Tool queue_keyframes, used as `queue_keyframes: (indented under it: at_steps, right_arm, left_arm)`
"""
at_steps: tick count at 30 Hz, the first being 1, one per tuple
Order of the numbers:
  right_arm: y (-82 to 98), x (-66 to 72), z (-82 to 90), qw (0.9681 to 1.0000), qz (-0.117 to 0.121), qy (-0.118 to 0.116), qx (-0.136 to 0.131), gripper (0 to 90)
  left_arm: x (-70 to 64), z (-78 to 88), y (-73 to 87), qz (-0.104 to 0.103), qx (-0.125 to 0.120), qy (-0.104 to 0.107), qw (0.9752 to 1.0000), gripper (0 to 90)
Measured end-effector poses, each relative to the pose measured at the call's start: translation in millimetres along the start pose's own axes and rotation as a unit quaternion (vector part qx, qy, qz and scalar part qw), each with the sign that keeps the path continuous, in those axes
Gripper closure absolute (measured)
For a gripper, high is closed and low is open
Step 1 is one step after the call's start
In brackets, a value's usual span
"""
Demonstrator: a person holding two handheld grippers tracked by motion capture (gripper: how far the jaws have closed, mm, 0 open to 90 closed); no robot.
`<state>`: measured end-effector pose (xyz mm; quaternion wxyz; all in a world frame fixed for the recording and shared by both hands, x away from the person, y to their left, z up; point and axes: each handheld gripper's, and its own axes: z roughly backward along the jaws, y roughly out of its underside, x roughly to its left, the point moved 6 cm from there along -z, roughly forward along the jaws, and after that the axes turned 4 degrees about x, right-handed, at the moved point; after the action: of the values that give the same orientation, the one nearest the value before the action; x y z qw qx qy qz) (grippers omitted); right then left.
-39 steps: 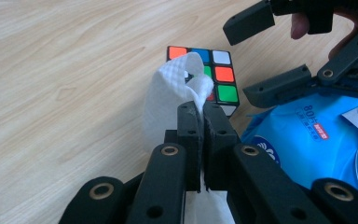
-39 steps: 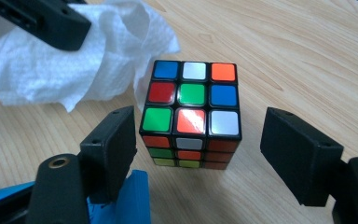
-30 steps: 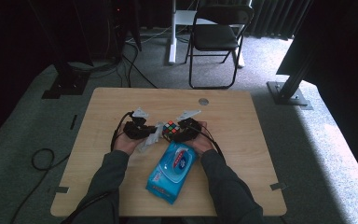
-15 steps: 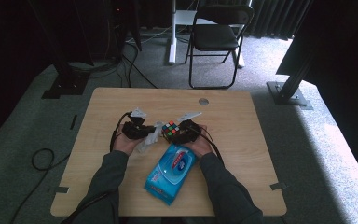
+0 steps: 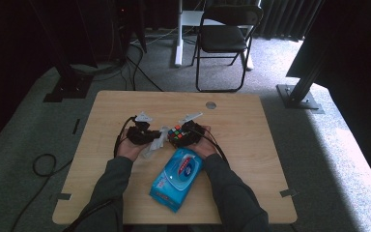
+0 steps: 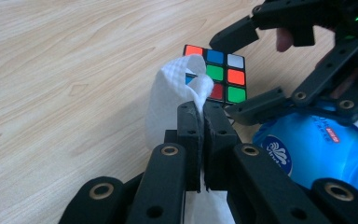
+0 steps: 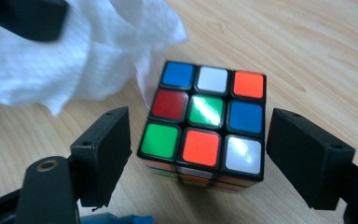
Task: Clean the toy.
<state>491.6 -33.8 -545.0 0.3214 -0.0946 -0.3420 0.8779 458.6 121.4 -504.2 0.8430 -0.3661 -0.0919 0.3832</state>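
Right gripper view: cube (image 7: 204, 128) between claw (image 7: 198, 156) jaws.

White wipe (image 6: 168, 100) — multicoloured cube (image 7: 205, 126).

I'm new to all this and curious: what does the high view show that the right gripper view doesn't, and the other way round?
High view alone: the black folding chair beyond the table, the person's forearms, and the whole blue wet-wipe packet.

Right gripper view alone: the right tool with its jaws open either side of the multicoloured puzzle cube, gaps visible.

Both: that cube, the white crumpled tissue, and the light wooden table.
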Motion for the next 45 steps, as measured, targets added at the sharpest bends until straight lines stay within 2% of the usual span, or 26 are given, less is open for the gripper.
queue_keyframes:
  at_steps: [7, 13, 18, 28, 33, 45]
  right_arm:
    - [1.5, -1.9, -0.9, 1.0000, 0.006, 0.000, 0.005, 24.2]
    - [0.7, -5.1, -1.5, 0.9999, 0.008, 0.001, 0.013, 29.9]
    - [6.5, -11.7, -6.3, 0.9996, 0.002, 0.006, 0.028, 28.3]
    - [6.8, -13.4, -9.3, 0.9998, 0.011, -0.010, 0.016, 33.1]
    - [7.0, -13.8, -7.8, 0.9995, 0.026, -0.005, 0.015, 34.0]
    - [12.6, -18.6, -0.6, 0.9997, 0.025, 0.003, -0.001, 34.3]
  left_arm:
    - [0.1, 0.7, -0.3, 0.000, -0.001, -0.001, 1.0000, 87.1]
    - [-0.1, 0.5, -0.2, 0.000, -0.001, 0.001, 1.0000, 87.1]
    - [-0.8, 0.6, -0.7, -0.001, -0.001, 0.001, 1.0000, 87.1]
    - [-0.9, 1.0, -1.2, -0.001, -0.003, 0.003, 1.0000, 87.0]
    - [-1.3, 0.5, -0.9, -0.002, -0.001, 0.004, 1.0000, 87.1]
    - [-0.1, 4.7, -4.4, 0.000, -0.010, 0.004, 0.9999, 87.1]
